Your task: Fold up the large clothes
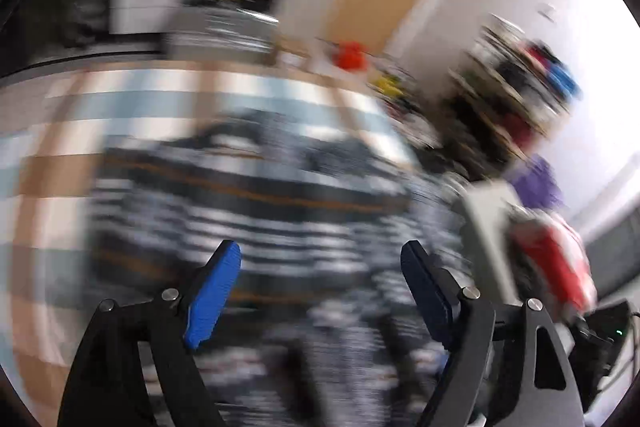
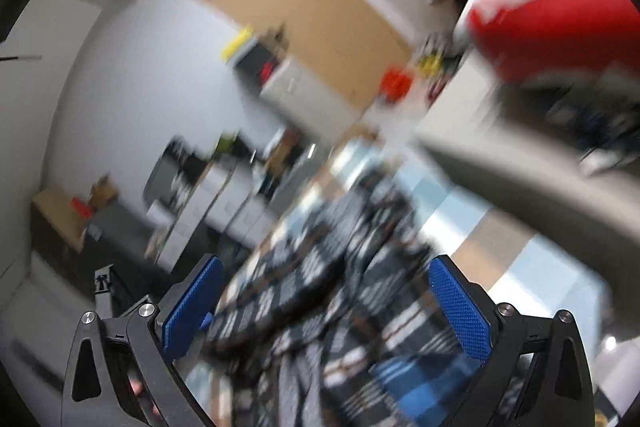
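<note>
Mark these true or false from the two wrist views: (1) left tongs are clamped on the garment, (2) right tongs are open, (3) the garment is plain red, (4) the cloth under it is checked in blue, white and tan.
1. Left tongs are clamped on the garment: false. Their blue pads stand apart with nothing pinched between them.
2. Right tongs are open: true.
3. The garment is plain red: false. It is a dark plaid garment with white and orange lines.
4. The checked blue, white and tan cloth lies under the garment: true.
</note>
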Tool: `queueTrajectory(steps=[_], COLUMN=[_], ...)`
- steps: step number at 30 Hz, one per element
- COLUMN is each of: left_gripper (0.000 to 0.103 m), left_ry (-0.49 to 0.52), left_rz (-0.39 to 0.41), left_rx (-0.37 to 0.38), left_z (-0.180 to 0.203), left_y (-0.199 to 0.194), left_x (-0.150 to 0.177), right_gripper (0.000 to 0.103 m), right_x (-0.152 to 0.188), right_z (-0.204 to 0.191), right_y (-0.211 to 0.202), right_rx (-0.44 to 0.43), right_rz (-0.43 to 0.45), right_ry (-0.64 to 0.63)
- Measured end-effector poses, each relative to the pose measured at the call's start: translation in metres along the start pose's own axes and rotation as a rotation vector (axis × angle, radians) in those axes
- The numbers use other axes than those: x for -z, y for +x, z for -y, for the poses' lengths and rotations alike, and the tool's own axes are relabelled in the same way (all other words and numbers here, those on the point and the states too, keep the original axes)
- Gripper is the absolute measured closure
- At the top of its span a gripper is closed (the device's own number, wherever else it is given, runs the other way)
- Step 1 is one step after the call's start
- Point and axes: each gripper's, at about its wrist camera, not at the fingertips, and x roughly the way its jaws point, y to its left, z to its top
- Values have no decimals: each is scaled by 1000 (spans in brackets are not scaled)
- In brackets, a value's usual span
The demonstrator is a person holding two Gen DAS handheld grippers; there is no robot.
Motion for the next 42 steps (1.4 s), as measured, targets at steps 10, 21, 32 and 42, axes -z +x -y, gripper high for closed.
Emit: queueTrajectory(steps=[10, 21, 32, 42], left_gripper=[24, 26, 31, 31], left_ry=[-406, -532, -468, -362], left_rz=[-82, -209, -166, -130], left_rx=[376, 319, 315, 102], left_z=[-80, -101, -86, -56], left_y=[19, 72, 37, 24], left_x=[-24, 32, 30, 45], right_gripper=[0, 1, 1, 0], right_x=[-32, 14, -10, 47], right_z=[-87, -100, -84, -62], right_y=[110, 294, 255, 257], right_rx=[-47, 626, 452, 525], right_rz=[-321, -593, -506, -630], right_ry=[-182, -878, -792, -811])
